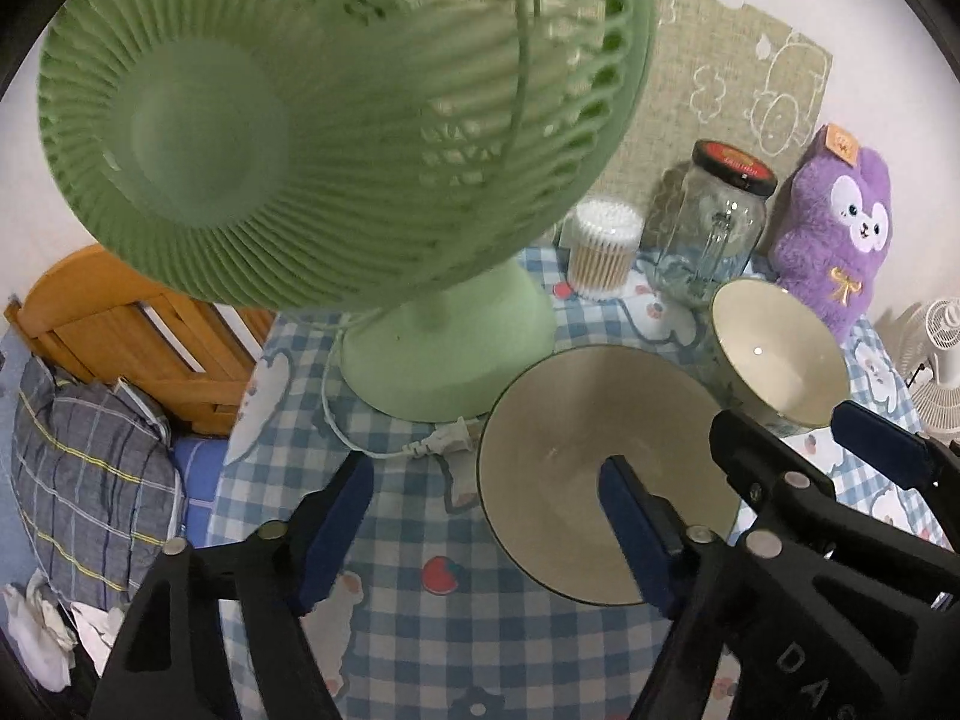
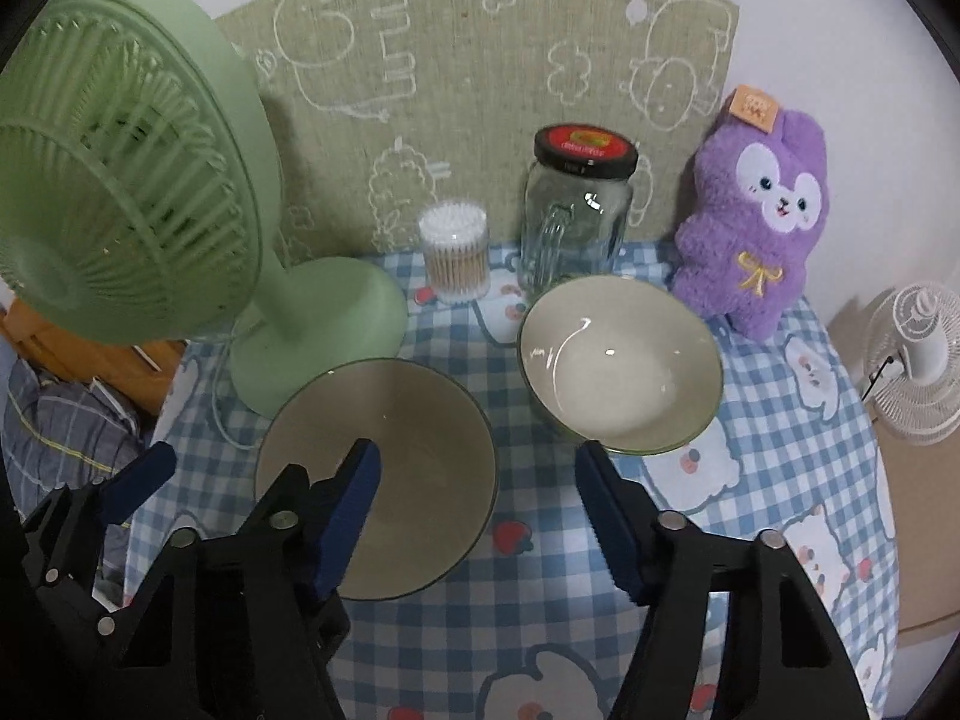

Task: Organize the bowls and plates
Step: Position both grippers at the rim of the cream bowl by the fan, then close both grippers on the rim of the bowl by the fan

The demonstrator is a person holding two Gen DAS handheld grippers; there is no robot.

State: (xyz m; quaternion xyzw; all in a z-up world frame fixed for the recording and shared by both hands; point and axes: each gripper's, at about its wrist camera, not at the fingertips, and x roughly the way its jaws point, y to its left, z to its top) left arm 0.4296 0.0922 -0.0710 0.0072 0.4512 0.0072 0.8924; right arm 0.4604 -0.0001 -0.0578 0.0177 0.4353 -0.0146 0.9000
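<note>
While both tongs (image 2: 477, 504) (image 1: 486, 525) are held released, the bowl (image 2: 621, 363) is found far-right, the plate (image 2: 377, 477) near-left, under the left tongs.

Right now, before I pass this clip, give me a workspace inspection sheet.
Surface: blue checked tablecloth with cartoon prints.
Job's things: shallow dish near the fan base; deeper bowl to its right, apart from it. Both look empty.
Clutter: green fan, cotton swab tub, lidded glass jar, purple plush.
Grippers: left gripper open, one finger over the dish; right gripper open, holding nothing.
Cables: white fan cord and plug lying loose beside the dish.
Surroundings: wall mat, white fan, bedding.
</note>
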